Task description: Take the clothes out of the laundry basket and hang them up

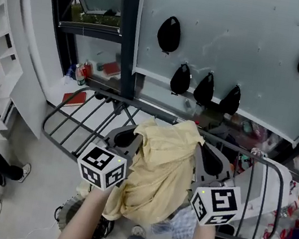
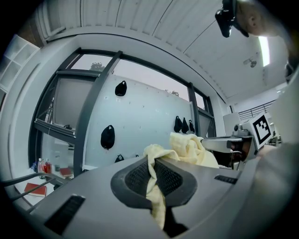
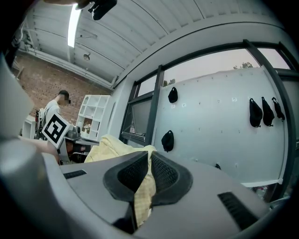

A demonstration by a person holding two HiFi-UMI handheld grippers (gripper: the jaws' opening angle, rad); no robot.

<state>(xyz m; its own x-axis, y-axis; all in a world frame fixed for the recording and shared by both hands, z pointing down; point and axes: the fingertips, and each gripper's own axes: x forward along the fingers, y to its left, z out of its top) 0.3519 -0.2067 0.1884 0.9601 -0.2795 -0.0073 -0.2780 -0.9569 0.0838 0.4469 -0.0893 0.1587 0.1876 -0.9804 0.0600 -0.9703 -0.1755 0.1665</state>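
Observation:
A pale yellow garment hangs between my two grippers, held up above the grey drying rack. My left gripper is shut on its left top edge; in the left gripper view the yellow cloth is pinched between the dark ribbed pads. My right gripper is shut on the right top edge, and the right gripper view shows the yellow fabric squeezed between its pads. The laundry basket sits low, mostly hidden behind my left arm.
The rack's rails run left and right below the garment. A grey wall panel with black hanging pouches stands behind. A dark window post rises at the left. A blue checked cloth lies below. A person stands far left.

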